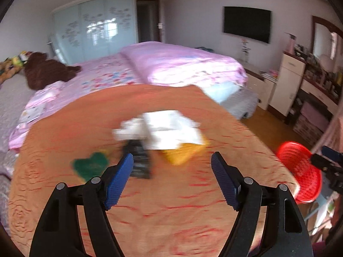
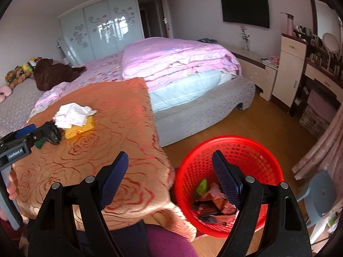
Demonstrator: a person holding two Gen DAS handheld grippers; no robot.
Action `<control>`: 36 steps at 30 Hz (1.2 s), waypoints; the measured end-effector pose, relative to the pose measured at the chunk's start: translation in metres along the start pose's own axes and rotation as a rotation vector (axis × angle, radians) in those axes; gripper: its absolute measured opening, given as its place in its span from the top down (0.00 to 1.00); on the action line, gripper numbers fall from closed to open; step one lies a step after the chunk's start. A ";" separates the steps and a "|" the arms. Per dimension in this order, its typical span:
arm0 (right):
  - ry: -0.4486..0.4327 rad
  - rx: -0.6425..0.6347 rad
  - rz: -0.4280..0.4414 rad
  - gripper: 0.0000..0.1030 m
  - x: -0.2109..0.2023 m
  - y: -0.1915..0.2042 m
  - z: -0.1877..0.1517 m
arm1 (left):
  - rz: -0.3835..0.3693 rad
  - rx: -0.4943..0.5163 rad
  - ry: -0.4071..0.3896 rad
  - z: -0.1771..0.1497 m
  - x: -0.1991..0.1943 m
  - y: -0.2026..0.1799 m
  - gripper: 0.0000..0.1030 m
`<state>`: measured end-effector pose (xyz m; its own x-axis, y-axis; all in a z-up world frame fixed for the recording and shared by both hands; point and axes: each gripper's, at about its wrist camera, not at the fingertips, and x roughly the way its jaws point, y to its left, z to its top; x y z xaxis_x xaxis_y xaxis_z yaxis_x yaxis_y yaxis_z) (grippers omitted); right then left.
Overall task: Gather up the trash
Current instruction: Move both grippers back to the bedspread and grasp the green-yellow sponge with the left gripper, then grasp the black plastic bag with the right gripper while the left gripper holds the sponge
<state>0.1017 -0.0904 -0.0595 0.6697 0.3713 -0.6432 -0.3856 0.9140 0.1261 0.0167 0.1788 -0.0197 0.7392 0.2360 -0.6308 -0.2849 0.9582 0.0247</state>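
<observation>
Right hand-held gripper [image 2: 170, 165], jaws apart; only it shows trash inside basket [image 2: 265, 150].

Bed [image 2: 193, 90]: carrying folded pink quilt [image 2: 178, 57].
Wall: bearing black television [image 2: 245, 9].
Wardrobe [image 2: 100, 27]: standing behind bed.
Brown plush toy [image 2: 53, 72]: lying on bed.

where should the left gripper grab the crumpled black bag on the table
Grip the black bag at its raised crumpled bulk, coming from above on its near side. Its far edge is tucked against the white tissue and yellow piece, so that side is crowded. The left gripper is open and empty.
</observation>
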 end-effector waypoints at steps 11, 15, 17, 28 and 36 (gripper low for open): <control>-0.018 -0.029 0.070 0.25 0.002 0.039 0.013 | 0.115 -0.112 0.080 -0.017 0.019 0.107 0.30; -0.005 -0.031 0.075 0.25 0.004 0.043 0.009 | 0.086 -0.121 0.101 -0.021 0.030 0.114 0.30; 0.005 -0.026 0.072 0.25 0.007 0.041 0.007 | 0.078 -0.121 0.109 -0.020 0.037 0.115 0.30; 0.013 -0.009 0.069 0.25 0.009 0.035 0.005 | 0.024 -0.142 0.159 -0.014 0.058 0.118 0.65; 0.018 -0.029 0.079 0.25 0.012 0.045 0.002 | 0.100 -0.146 0.153 -0.022 0.047 0.115 0.72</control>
<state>0.0932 -0.0442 -0.0600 0.6246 0.4392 -0.6457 -0.4554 0.8766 0.1557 0.0056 0.2962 -0.0640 0.6045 0.2910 -0.7415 -0.4461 0.8949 -0.0124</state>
